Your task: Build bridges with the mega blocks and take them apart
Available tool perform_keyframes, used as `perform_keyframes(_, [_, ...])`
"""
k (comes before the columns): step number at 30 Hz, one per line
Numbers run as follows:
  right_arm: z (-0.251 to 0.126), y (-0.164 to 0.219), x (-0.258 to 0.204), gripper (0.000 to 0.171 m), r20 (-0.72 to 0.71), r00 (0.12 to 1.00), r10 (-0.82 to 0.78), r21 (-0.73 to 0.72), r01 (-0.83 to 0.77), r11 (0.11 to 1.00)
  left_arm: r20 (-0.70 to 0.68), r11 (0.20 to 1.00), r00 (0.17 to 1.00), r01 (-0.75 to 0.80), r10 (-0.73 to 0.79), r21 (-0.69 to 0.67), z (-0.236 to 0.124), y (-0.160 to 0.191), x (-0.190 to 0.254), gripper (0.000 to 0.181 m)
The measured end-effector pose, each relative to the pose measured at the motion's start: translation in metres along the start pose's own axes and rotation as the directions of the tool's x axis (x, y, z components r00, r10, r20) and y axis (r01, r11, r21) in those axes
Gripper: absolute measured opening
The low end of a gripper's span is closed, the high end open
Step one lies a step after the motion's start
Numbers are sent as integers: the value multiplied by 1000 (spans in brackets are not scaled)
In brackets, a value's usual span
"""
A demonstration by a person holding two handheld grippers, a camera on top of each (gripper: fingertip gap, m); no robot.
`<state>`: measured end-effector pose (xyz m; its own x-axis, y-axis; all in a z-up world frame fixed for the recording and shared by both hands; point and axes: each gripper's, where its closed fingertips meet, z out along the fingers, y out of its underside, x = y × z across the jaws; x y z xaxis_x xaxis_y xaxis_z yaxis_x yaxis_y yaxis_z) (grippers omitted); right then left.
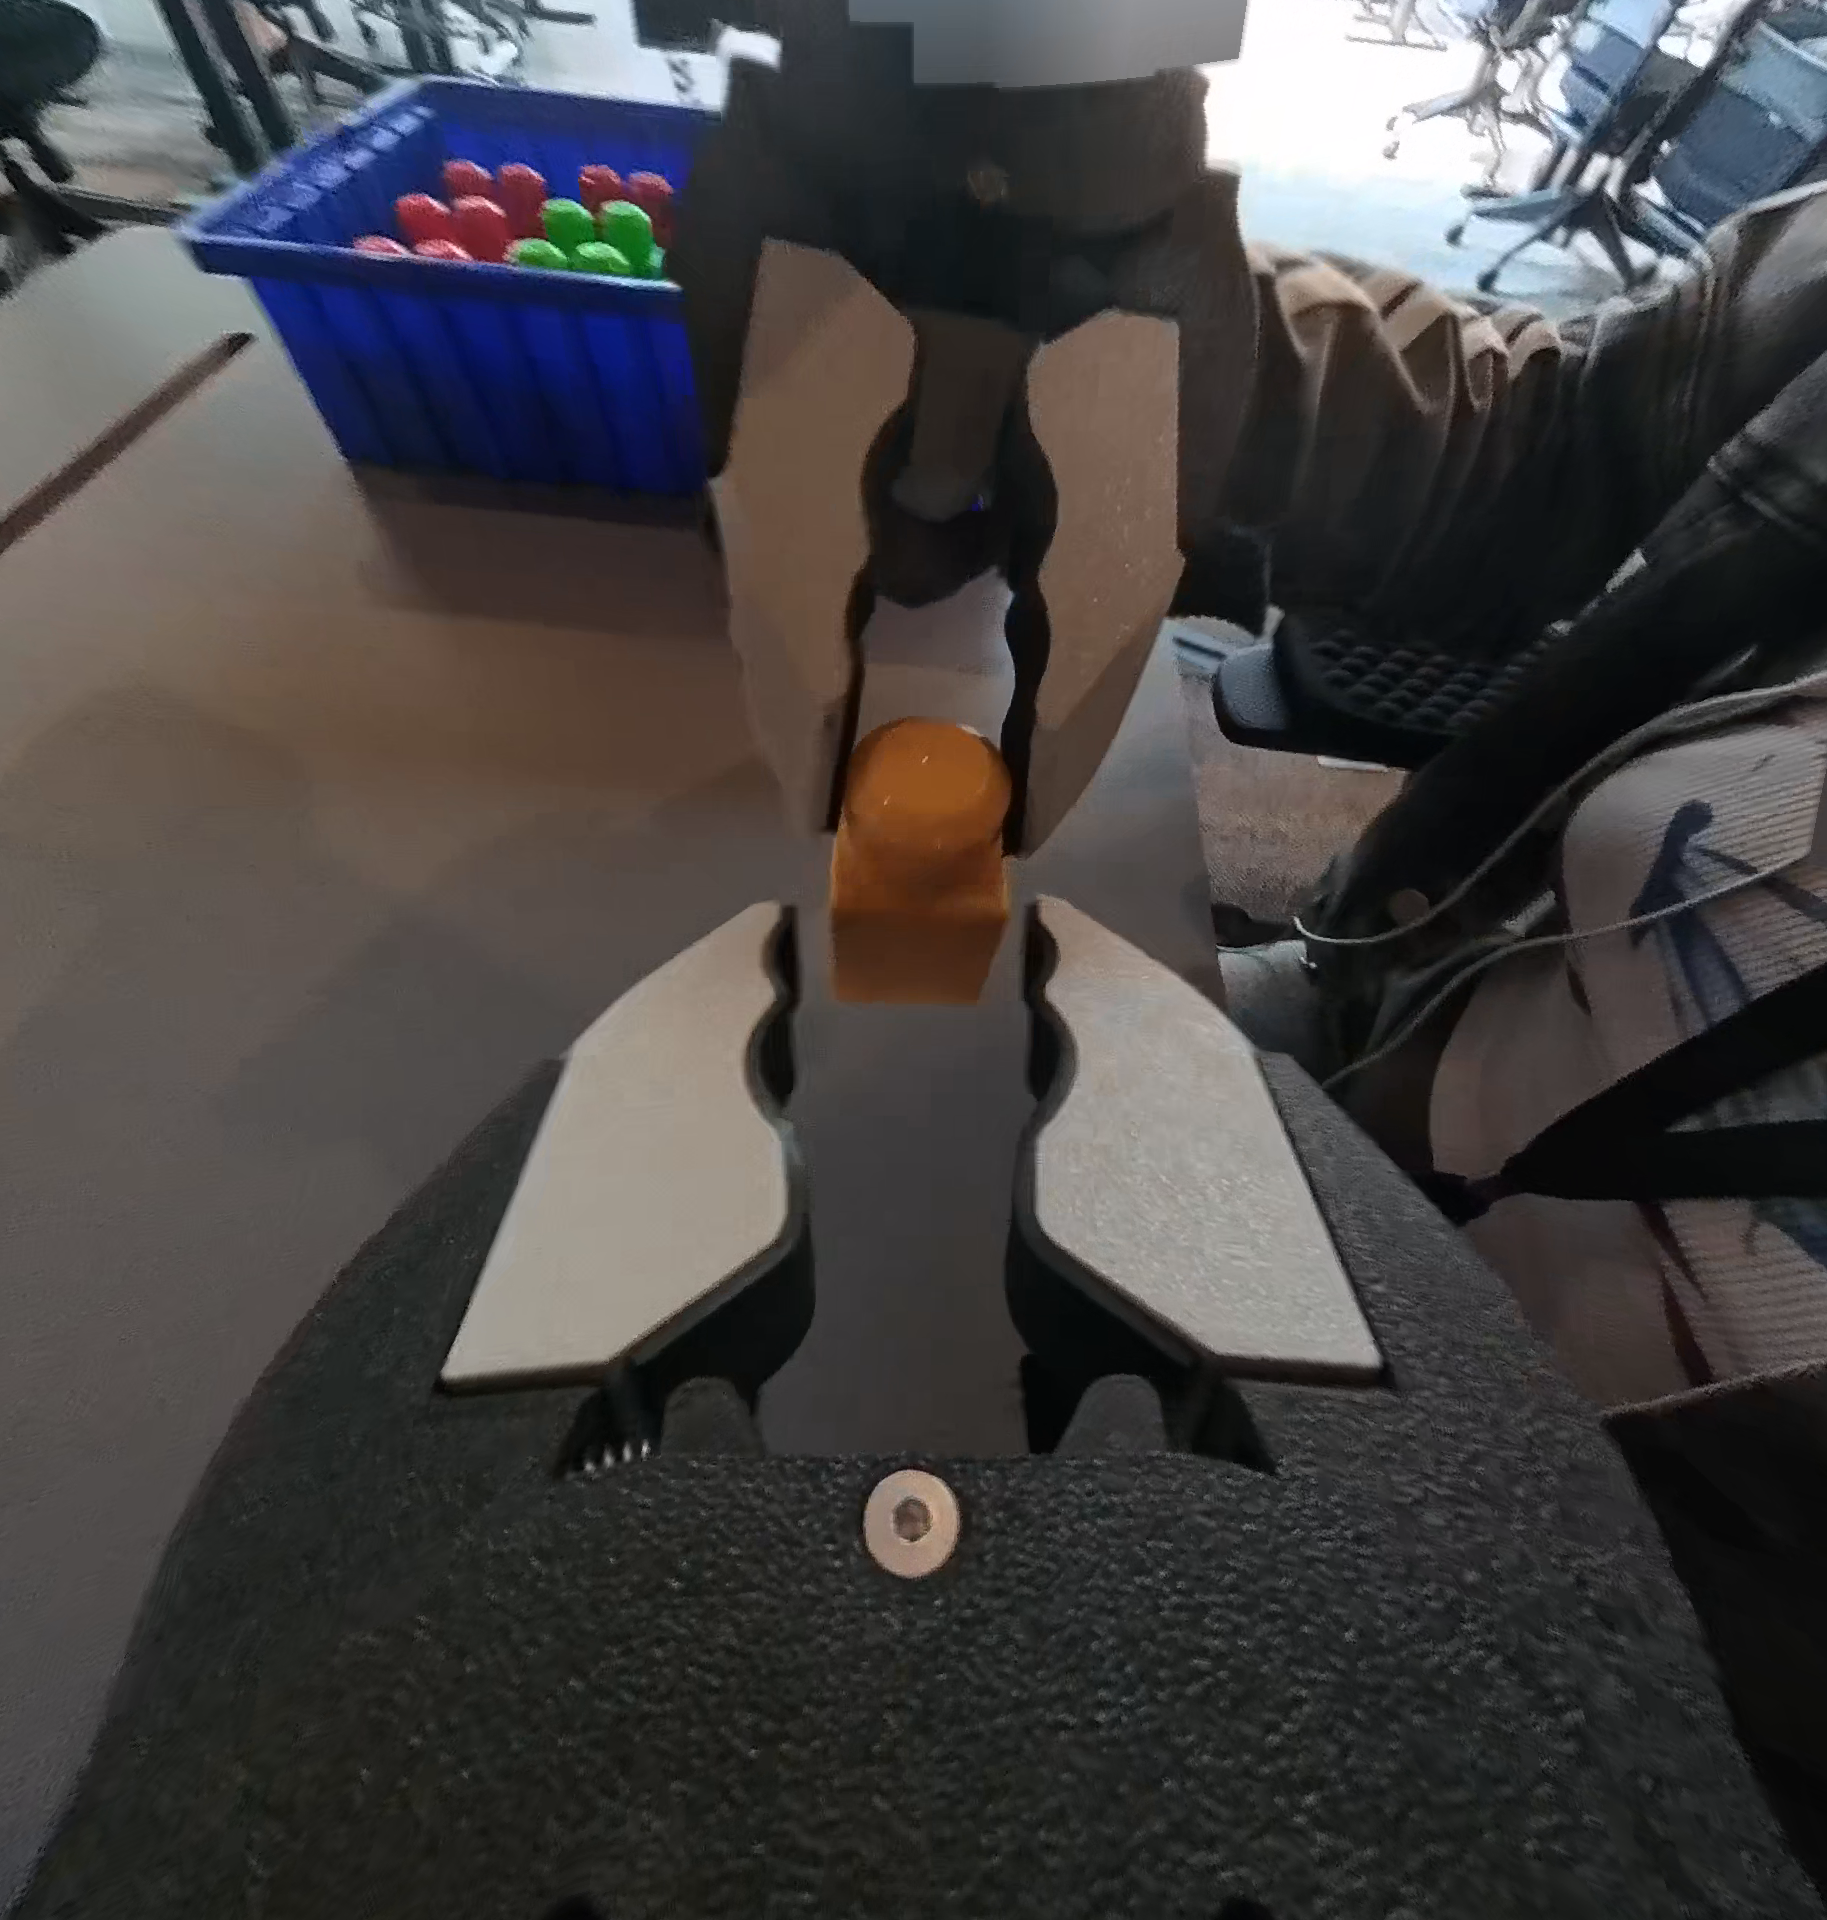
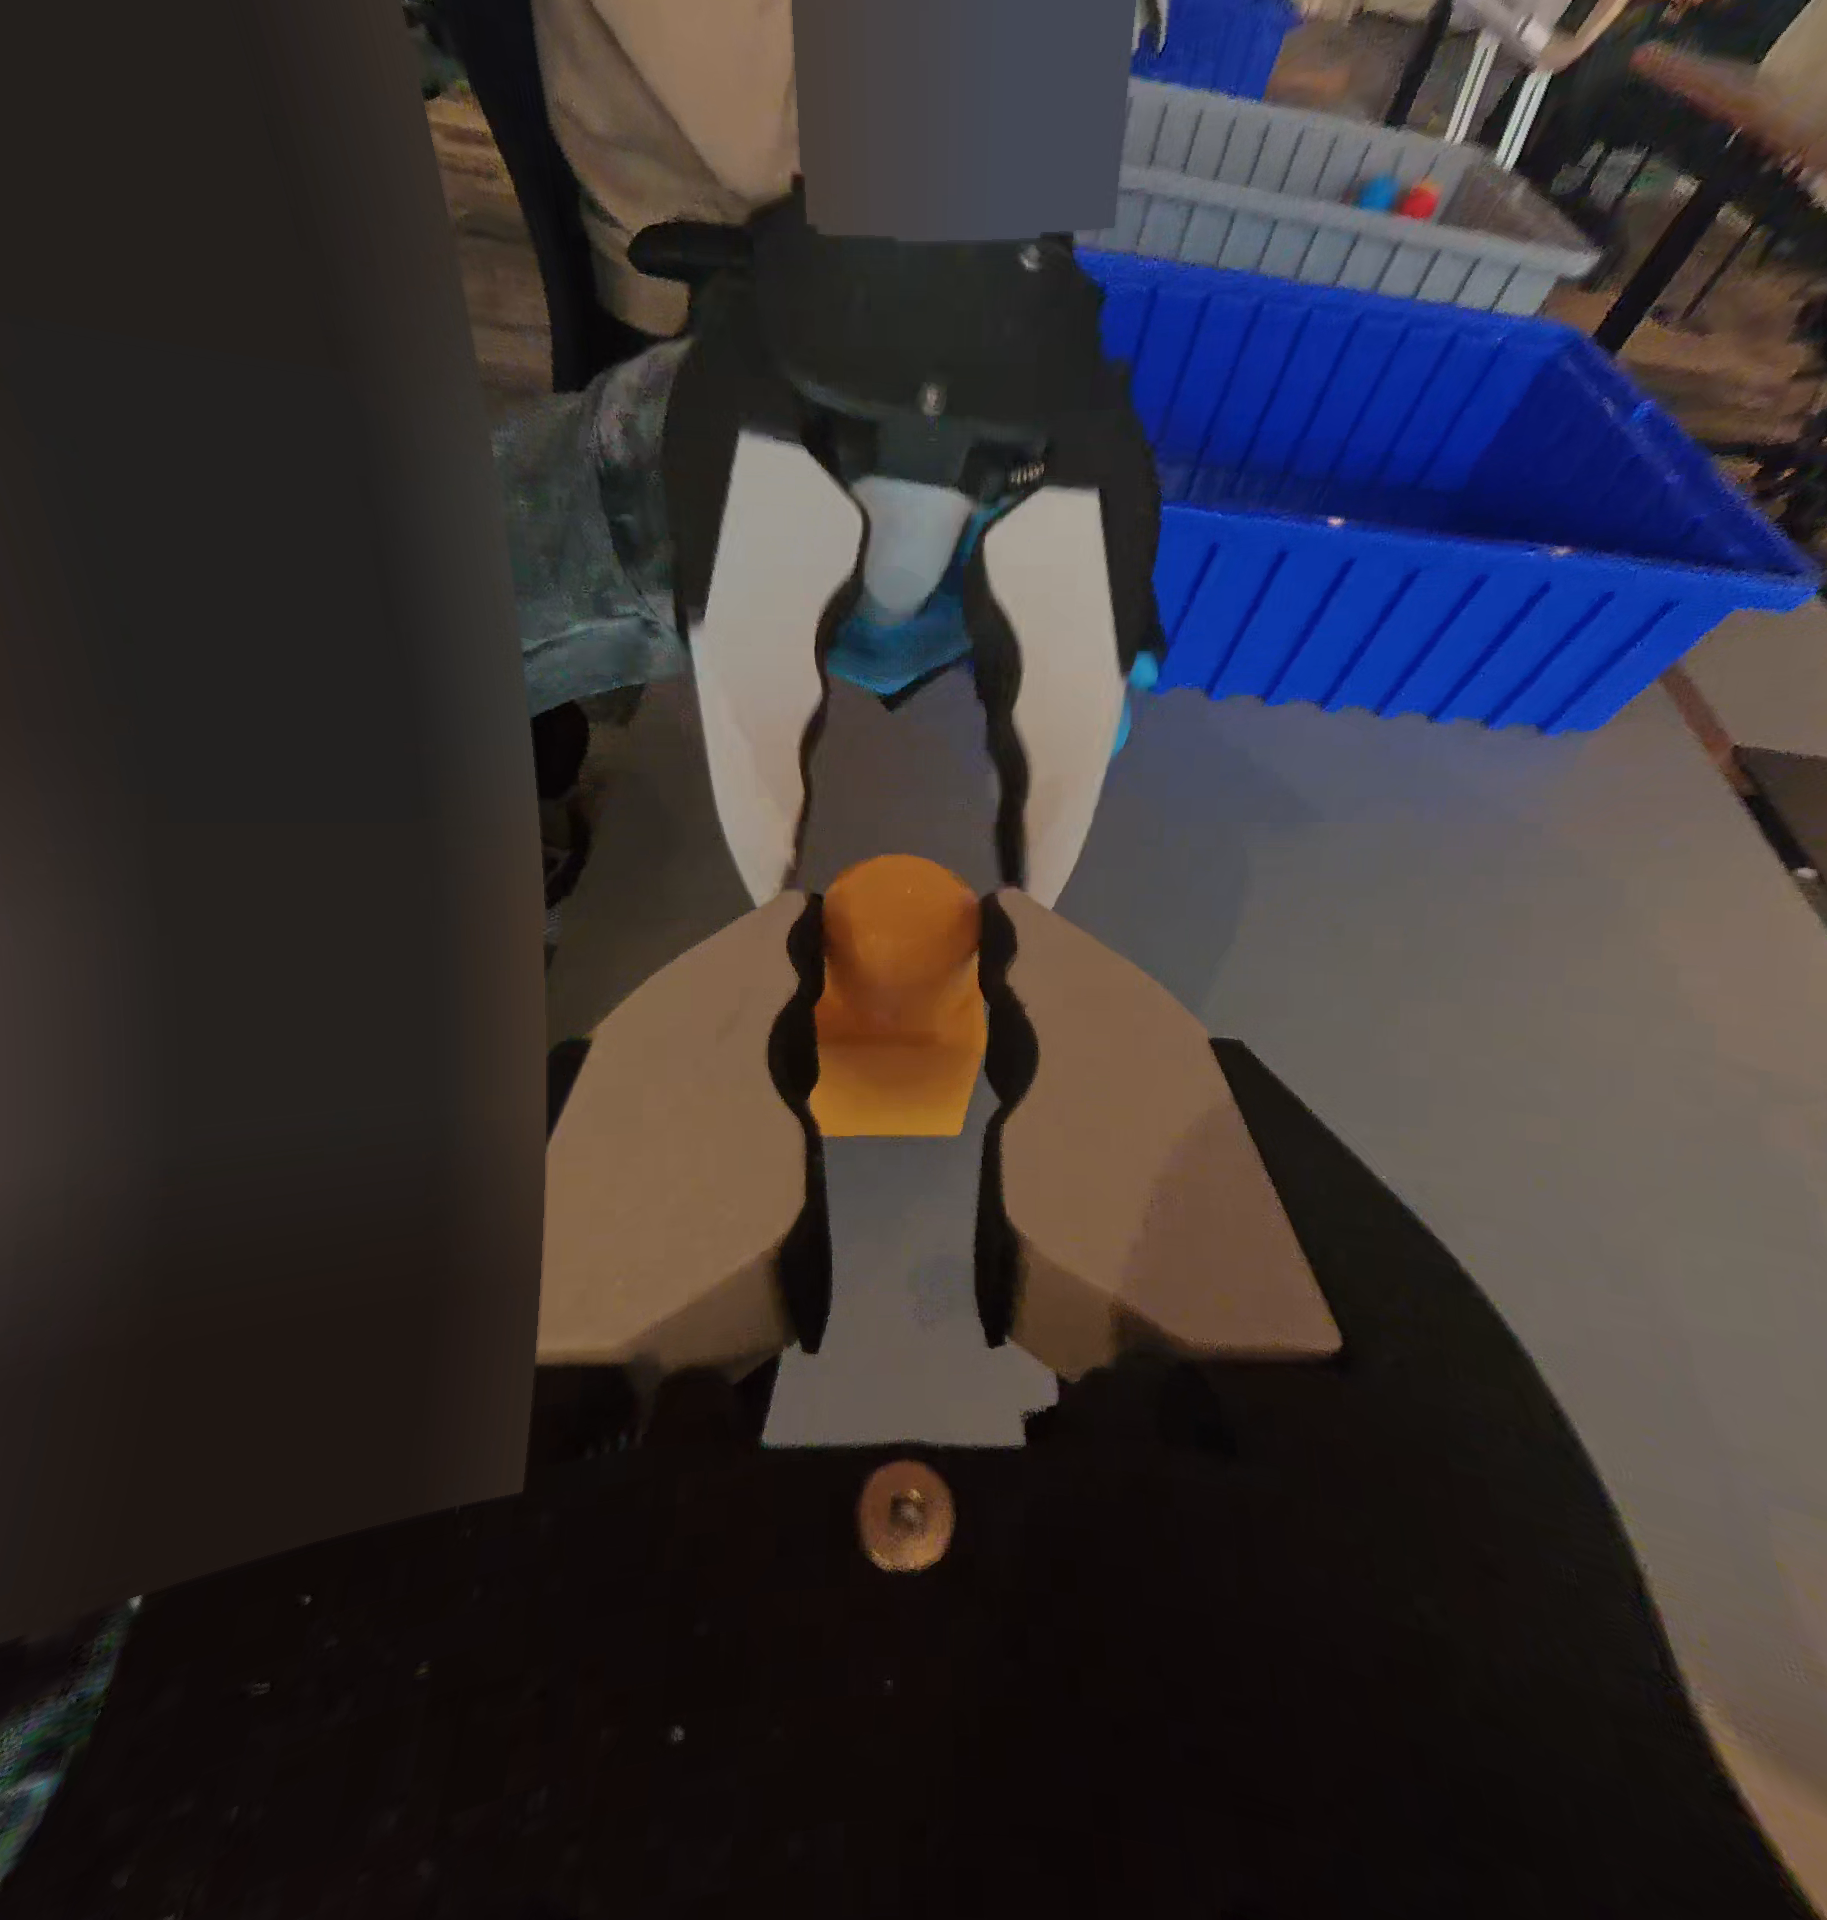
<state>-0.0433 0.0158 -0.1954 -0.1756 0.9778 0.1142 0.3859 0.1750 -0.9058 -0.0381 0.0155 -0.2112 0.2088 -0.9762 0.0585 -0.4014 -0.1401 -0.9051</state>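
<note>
A single-stud orange mega block (image 1: 914,883) is upright between my two grippers, which face each other tip to tip. My right gripper (image 2: 898,909) is shut on the orange block (image 2: 893,997), its fingers pressed on both sides. In the left wrist view the right gripper (image 1: 924,821) comes in from the far side and clamps the block's stud. My left gripper (image 1: 909,920) is open, its fingertips on either side of the block's base with a gap on each side. The left gripper (image 2: 909,888) also shows in the right wrist view, open. I cannot tell whether the block touches the table.
A blue bin (image 1: 473,343) with red and green blocks stands at the back left of the brown table (image 1: 265,831). In the right wrist view a blue bin (image 2: 1408,520) and a grey bin (image 2: 1304,229) stand behind. A seated person's legs and cables (image 1: 1511,883) lie past the table's right edge. My two grippers' fingertips are within a few centimetres of each other.
</note>
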Motion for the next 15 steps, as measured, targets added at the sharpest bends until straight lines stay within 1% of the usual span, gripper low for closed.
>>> perform_keyframes(1, [-2,4,4,27,-12,1000,-14,10,14,1000,30,1000,999,14,-14,15,-6,-1,-6,52])
perform_keyframes(2, [-3,9,8,28,-23,999,-33,16,33,999,71,999,997,23,-25,28,-14,0,-14,57])
perform_keyframes(5, [-2,31,21,28,-38,997,-63,35,64,997,190,997,981,35,-48,74,-45,-1,-33,66])
perform_keyframes(7, [1,48,29,28,-41,998,-39,40,40,998,260,993,964,33,-62,116,-69,-5,-40,66])
perform_keyframes(10, [5,75,42,28,-68,998,12,11,-11,1000,368,984,926,17,-82,178,-105,-12,-48,65])
perform_keyframes(13, [11,94,48,28,-63,996,59,-21,-61,998,435,972,896,-17,-88,233,-134,-18,-48,63])
perform_keyframes(15, [14,102,50,28,-56,996,69,-38,-71,997,457,967,885,-35,-88,253,-146,-21,-47,61])
